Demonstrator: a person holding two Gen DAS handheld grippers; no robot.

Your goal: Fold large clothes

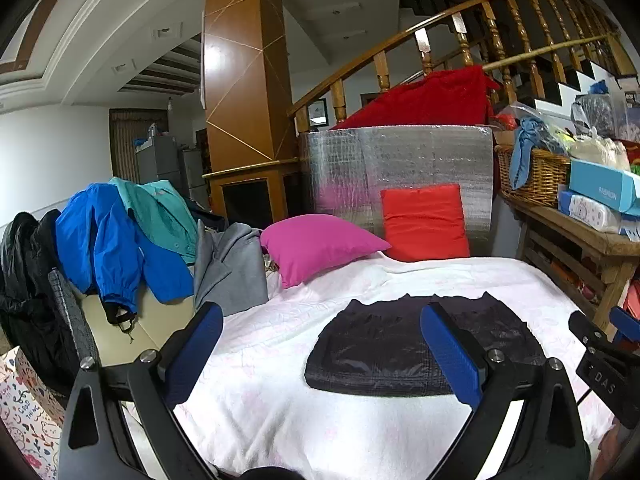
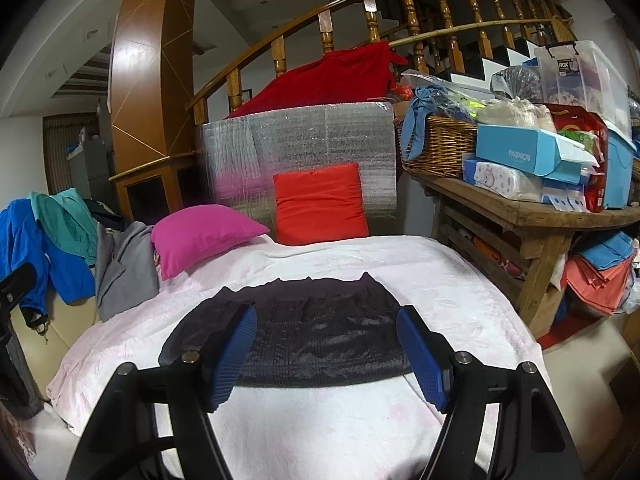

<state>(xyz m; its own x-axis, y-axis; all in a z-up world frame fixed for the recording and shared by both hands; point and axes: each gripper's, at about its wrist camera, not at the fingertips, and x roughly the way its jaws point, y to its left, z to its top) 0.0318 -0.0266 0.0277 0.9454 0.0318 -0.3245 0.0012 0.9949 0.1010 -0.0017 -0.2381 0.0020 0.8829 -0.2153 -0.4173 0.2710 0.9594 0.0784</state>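
A dark, shiny quilted garment [image 1: 384, 344] lies folded into a flat rectangle on the white bedspread [image 1: 280, 408]. In the right wrist view the garment [image 2: 316, 332] sits just ahead of the fingers, on the bedspread [image 2: 320, 424]. My left gripper [image 1: 320, 352] is open and empty, held above the bed, with the garment between and beyond its blue pads. My right gripper [image 2: 326, 354] is open and empty, held over the garment's near edge. The right gripper's body shows at the right edge of the left wrist view [image 1: 604, 360].
A magenta pillow [image 1: 316, 246] and a red pillow [image 1: 424, 222] rest at the head of the bed against a silver foil panel [image 1: 400, 160]. Blue, teal and grey garments [image 1: 132, 240] hang at the left. A cluttered wooden table [image 2: 532, 208] stands at the right.
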